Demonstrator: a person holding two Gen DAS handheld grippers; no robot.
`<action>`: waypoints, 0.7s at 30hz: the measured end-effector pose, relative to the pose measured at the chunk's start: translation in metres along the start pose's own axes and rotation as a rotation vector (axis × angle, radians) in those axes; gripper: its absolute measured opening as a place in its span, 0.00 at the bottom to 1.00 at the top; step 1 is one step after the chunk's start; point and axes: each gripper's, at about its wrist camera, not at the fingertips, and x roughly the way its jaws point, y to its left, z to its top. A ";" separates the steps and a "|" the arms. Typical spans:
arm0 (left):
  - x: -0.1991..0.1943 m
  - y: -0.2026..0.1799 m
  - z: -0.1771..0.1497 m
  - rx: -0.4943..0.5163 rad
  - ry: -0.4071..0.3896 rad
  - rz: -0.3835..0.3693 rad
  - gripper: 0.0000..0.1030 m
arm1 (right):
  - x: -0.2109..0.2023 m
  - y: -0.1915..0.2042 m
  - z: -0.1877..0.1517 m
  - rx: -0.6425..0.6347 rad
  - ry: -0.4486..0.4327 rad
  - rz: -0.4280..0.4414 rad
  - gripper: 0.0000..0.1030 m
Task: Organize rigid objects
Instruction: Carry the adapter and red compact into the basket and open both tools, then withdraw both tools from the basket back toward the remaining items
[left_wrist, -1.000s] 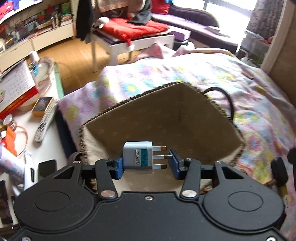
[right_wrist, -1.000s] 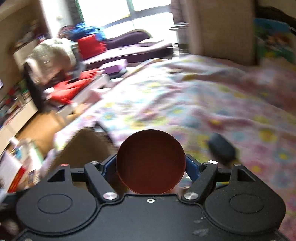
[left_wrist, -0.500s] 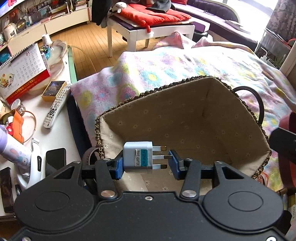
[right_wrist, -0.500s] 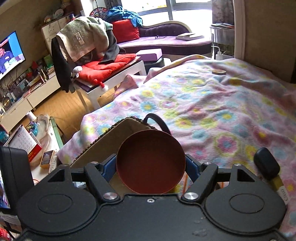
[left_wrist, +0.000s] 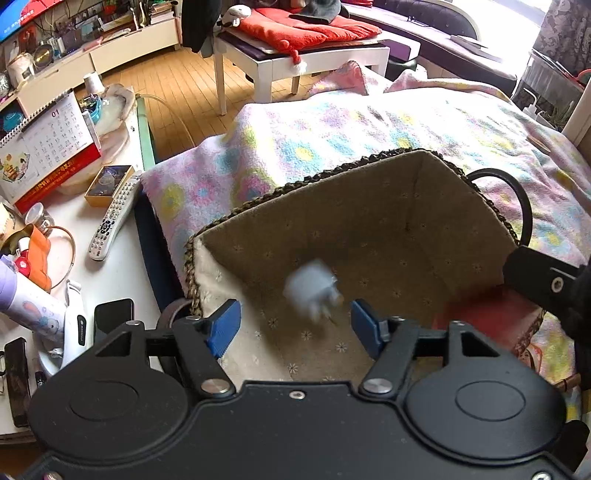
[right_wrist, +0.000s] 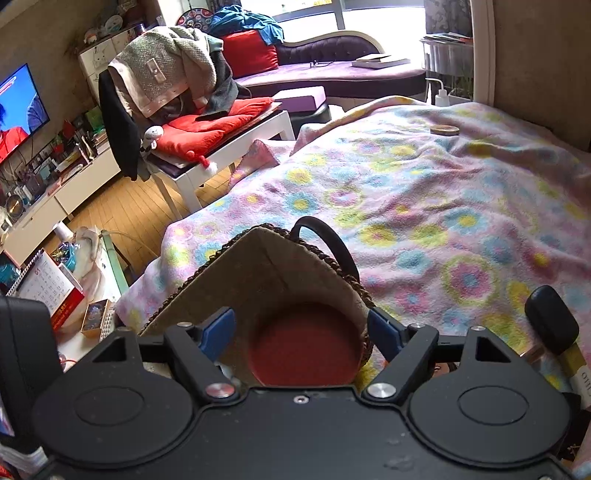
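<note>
Your left wrist camera looks steeply down, from close, into the basket (left_wrist: 369, 236) at the bed's near corner, with the side table at its left edge. Your right wrist camera faces less steeply, over the basket's far corner (right_wrist: 266, 258) and across the blanket (right_wrist: 443, 206). Both views share the basket, the blanket and the white bench (left_wrist: 303, 62).

You are tilting both grippers downward; your left gripper (left_wrist: 295, 325) and right gripper (right_wrist: 301, 332) have just been opening, pads gripping nothing.
</note>
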 end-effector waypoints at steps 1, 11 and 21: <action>0.000 0.000 0.000 -0.001 0.002 0.000 0.60 | 0.000 -0.001 -0.001 0.002 0.001 0.002 0.78; 0.000 -0.003 -0.002 0.010 0.005 0.003 0.61 | -0.004 -0.006 -0.004 0.011 0.002 -0.020 0.77; 0.000 -0.006 -0.003 0.024 0.003 0.011 0.63 | -0.007 -0.011 -0.006 0.020 -0.002 -0.041 0.78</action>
